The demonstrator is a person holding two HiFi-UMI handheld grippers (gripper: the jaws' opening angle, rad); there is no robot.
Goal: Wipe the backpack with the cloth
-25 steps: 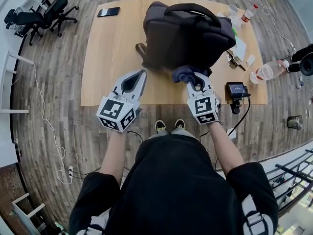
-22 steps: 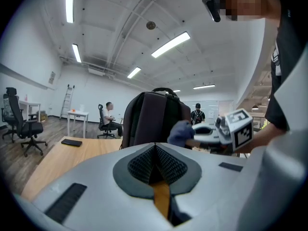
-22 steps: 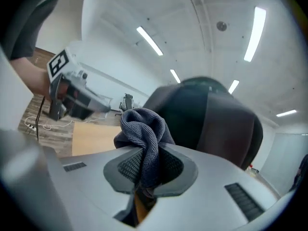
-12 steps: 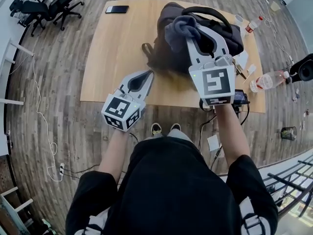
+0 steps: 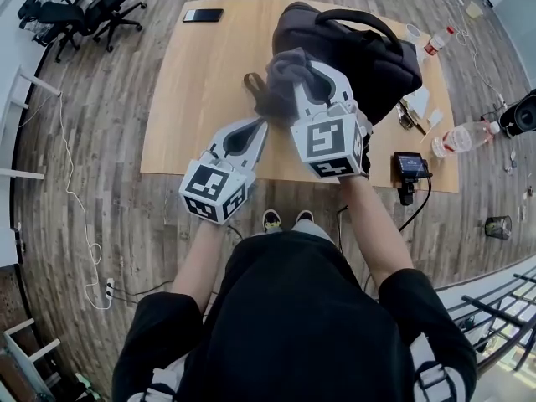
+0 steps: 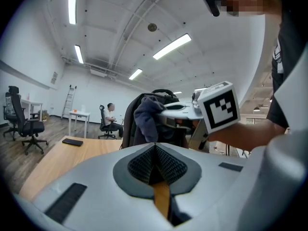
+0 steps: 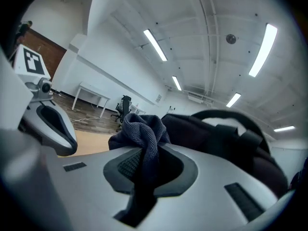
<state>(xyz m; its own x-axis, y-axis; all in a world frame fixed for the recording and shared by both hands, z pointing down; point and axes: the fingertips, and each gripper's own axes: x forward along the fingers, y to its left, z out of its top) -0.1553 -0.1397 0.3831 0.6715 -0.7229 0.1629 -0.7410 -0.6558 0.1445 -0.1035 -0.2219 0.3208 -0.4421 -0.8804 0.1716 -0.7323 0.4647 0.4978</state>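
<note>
Jaws of the right gripper (image 7: 144, 158) are being clenched on the grey cloth (image 7: 139, 129), while the left gripper (image 5: 255, 129) is being held closed and empty. By judgement, wiping is being carried out; the cloth is next needing to be pressed against the black backpack (image 5: 373, 53).

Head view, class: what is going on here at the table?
A person works with a gripper in each hand. The right gripper is shut on a dark cloth, held up by the black backpack on the wooden table; contact is unclear. The left gripper is shut and empty, near the table's front edge.
</note>
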